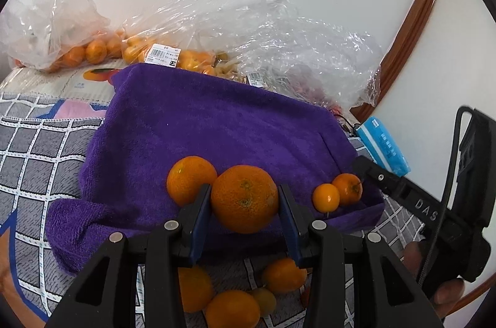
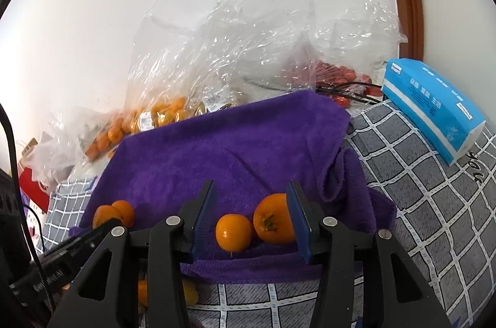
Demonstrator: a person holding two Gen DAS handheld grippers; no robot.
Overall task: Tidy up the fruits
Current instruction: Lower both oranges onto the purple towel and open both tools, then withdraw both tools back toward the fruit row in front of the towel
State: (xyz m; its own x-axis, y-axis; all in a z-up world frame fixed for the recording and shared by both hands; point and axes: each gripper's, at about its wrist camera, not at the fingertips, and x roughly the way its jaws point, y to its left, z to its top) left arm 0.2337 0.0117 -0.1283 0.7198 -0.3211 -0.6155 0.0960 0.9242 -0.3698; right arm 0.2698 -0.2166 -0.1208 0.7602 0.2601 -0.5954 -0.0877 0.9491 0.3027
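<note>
Left gripper (image 1: 245,199) clamped on big orange (image 1: 245,198), held over purple towel (image 1: 217,126) beside another orange (image 1: 190,179), grouping large fruit, presumably. Right gripper (image 2: 251,216) parted, gripping nothing; two small oranges (image 2: 234,232) between jaws, one touching the right pad. Near towel edge close; plenty of bare towel beyond.

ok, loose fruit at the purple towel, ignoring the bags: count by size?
Large oranges: 2
Small oranges: 2
Total: 4
</note>
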